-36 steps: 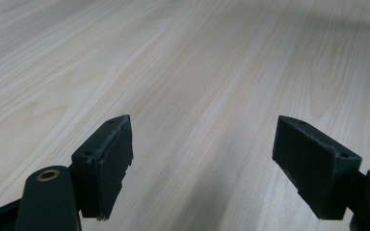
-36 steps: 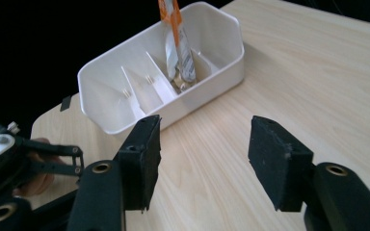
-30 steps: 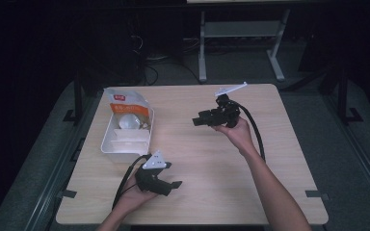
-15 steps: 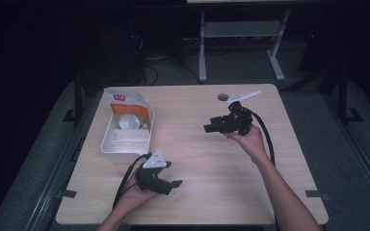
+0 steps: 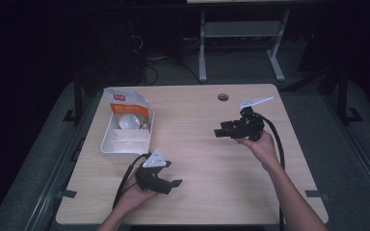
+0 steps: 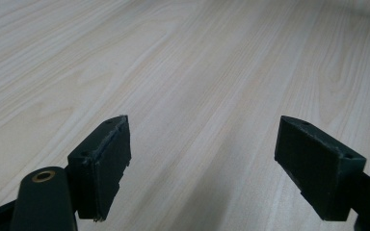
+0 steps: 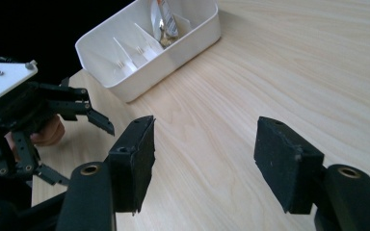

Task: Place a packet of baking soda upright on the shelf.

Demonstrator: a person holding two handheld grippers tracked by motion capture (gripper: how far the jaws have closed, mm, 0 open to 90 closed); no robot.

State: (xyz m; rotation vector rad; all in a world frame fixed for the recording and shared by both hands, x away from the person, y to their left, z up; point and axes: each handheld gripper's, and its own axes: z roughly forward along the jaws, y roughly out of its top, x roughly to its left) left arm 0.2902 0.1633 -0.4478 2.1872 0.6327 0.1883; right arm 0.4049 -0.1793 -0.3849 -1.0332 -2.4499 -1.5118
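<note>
We are holding the right gripper (image 5: 220,132) above the right half of the surface (image 5: 212,159), its jaws standing apart with nothing between them and aiming toward the white tray (image 5: 125,139) that is sitting near the left edge. The left gripper (image 5: 173,184) is resting low near the front edge, jaws also apart and bare wood between them. In the tray, an orange-and-white pouch (image 5: 124,103) is leaning up at the far end and a pale round thing (image 5: 127,122) is lying just in front of it; in the right gripper view we are seeing thin dividers (image 7: 127,53) splitting the near compartments. The likely trouble, as we judge it, is coming from the tray itself: it is light and unheld, so a jaw catching its rim or a divider could be shoving it toward the left edge. The pouch is soft and propped, so a pinch on its top could be tipping it over. The left gripper is also lying close to the reaching path, and the trailing cable (image 5: 277,139) could be dragging across the surface.
</note>
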